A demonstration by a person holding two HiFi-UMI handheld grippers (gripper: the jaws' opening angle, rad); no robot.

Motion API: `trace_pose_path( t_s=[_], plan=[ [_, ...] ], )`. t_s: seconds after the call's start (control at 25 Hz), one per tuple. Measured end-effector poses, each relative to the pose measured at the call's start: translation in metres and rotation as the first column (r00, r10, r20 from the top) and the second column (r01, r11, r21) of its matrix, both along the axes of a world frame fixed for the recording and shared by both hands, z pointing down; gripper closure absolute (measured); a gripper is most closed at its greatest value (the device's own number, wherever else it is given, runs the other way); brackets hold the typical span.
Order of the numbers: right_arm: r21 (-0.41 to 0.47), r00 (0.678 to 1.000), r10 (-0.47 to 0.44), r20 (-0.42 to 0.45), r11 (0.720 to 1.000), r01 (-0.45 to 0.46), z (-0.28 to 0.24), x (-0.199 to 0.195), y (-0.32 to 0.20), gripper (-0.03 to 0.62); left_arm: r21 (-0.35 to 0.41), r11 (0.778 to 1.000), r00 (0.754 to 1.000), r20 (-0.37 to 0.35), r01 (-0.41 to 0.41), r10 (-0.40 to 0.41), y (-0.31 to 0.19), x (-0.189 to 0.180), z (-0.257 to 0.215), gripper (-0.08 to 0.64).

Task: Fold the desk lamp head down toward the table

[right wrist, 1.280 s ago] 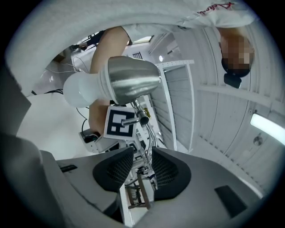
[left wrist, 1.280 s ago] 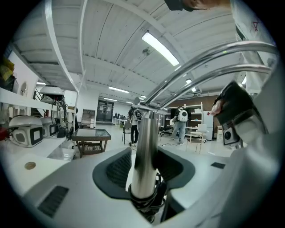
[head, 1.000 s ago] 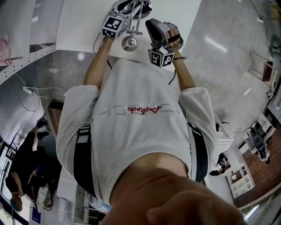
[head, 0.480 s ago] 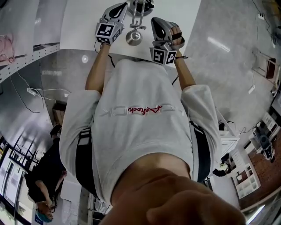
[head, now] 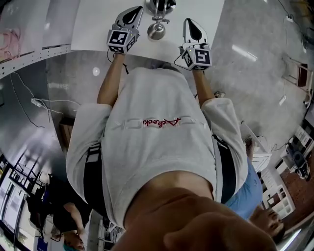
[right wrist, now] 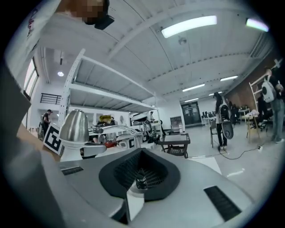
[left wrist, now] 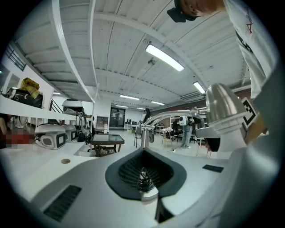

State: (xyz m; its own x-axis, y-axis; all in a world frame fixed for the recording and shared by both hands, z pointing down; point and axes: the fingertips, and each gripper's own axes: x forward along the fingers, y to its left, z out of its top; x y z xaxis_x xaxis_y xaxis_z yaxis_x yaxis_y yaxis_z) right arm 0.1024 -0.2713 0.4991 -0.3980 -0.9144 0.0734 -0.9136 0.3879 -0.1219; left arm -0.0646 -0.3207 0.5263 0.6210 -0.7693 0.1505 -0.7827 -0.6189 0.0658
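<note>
The desk lamp stands on the white table (head: 98, 24) at the top of the head view, its silver head (head: 156, 31) between my two grippers. My left gripper (head: 132, 14) sits left of the lamp, shut and holding nothing. My right gripper (head: 191, 27) is to the lamp's right, also shut and empty. In the left gripper view the shut gripper (left wrist: 143, 178) points past the lamp head (left wrist: 221, 106) and the curved lamp arm (left wrist: 169, 116) at right. In the right gripper view the lamp head (right wrist: 75, 127) shows left of the shut gripper (right wrist: 140, 180).
The table's near edge (head: 147, 54) runs just under my wrists. My own torso fills the middle of the head view. A white shelf (right wrist: 111, 95) and machines stand beyond the lamp. A low dark cart (left wrist: 106, 141) and people (right wrist: 221, 118) are on the hall floor.
Both grippers have come off the lamp and spread apart to either side of it. The left jaws, open around the lamp arm before, are now shut. The right gripper has rolled upright.
</note>
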Motion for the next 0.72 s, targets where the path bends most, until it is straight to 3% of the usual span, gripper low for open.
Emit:
trace_pose_path(
  t_s=[0.36, 0.72],
  plan=[
    [-0.03, 0.998, 0.022, 0.056, 0.999, -0.021, 0.001, -0.024, 0.05, 0.578, 0.025, 1.0, 1.0, -0.025, 0.005, -0.005, 0.055, -0.021, -0.017, 0.534],
    [-0.018, 0.999, 0.039, 0.023, 0.999, -0.038, -0.003, -0.044, 0.115, 0.578, 0.034, 0.999, 0.999, -0.037, -0.01, 0.011, 0.12, -0.028, -0.021, 0.532]
  ],
)
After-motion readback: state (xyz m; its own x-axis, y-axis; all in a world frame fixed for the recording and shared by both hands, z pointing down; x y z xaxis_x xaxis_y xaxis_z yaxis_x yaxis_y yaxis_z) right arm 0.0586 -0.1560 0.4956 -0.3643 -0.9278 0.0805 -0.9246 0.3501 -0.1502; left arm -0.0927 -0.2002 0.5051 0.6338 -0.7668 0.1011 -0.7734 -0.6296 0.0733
